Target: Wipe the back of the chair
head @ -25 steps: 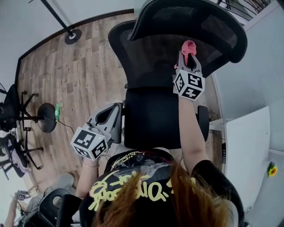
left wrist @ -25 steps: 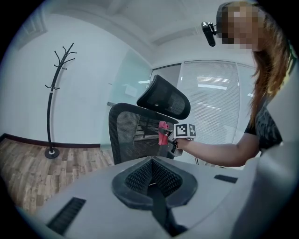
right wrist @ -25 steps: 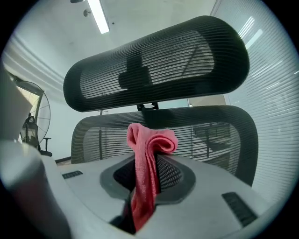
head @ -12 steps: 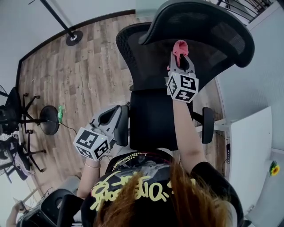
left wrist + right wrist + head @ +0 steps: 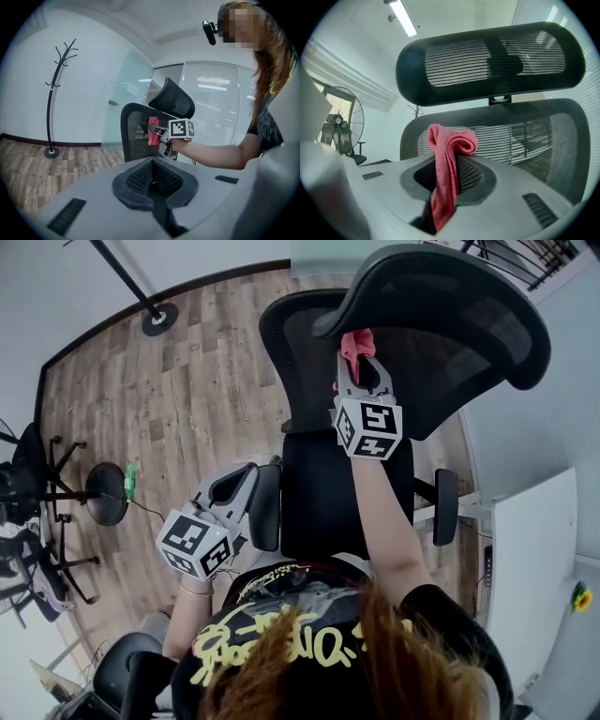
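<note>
Two grippers show. The right gripper (image 5: 359, 360) is raised at arm's length, its jaws pinching a pink cloth (image 5: 449, 173) whose folded end sticks out past the tips. That cloth is up at the mesh chair back (image 5: 300, 343), just under the headrest (image 5: 450, 306); whether it touches the mesh is unclear. The left gripper (image 5: 241, 484) hangs low beside the seat (image 5: 323, 493), just by an armrest (image 5: 265, 507), with jaws pressed together on nothing. A coat stand (image 5: 55, 93) rises from the wood floor (image 5: 178, 381) by the wall.
</note>
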A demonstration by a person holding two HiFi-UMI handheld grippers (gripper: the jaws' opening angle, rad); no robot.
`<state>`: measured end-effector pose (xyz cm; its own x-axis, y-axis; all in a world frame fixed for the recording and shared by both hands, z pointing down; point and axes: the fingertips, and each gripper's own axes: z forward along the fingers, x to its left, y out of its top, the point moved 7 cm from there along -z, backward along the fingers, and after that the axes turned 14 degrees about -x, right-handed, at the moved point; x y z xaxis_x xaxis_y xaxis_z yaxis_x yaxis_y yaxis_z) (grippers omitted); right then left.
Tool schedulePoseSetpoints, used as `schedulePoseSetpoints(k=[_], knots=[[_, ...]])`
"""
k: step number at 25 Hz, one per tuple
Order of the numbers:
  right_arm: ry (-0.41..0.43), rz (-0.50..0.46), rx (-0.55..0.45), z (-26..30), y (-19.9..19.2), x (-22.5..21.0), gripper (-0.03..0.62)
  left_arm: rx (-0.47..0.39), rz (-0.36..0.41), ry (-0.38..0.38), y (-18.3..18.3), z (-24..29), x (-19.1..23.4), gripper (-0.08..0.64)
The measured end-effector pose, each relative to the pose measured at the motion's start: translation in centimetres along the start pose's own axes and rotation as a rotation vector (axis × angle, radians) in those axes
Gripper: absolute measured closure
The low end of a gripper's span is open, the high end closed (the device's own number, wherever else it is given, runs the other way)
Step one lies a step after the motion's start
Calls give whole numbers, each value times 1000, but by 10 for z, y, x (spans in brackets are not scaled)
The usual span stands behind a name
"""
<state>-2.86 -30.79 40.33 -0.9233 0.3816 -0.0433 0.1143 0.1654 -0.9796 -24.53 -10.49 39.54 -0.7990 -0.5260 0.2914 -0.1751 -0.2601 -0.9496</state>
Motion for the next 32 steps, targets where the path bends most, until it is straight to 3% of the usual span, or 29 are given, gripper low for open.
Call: schedulePoseSetpoints(k=[6,32], knots=[[64,-19,6,8,-7,25,520,4,-4,7,-3,-6,9,571],[194,18,14,34,-22,101,520,10,-12,37,-2,-22,39,571]])
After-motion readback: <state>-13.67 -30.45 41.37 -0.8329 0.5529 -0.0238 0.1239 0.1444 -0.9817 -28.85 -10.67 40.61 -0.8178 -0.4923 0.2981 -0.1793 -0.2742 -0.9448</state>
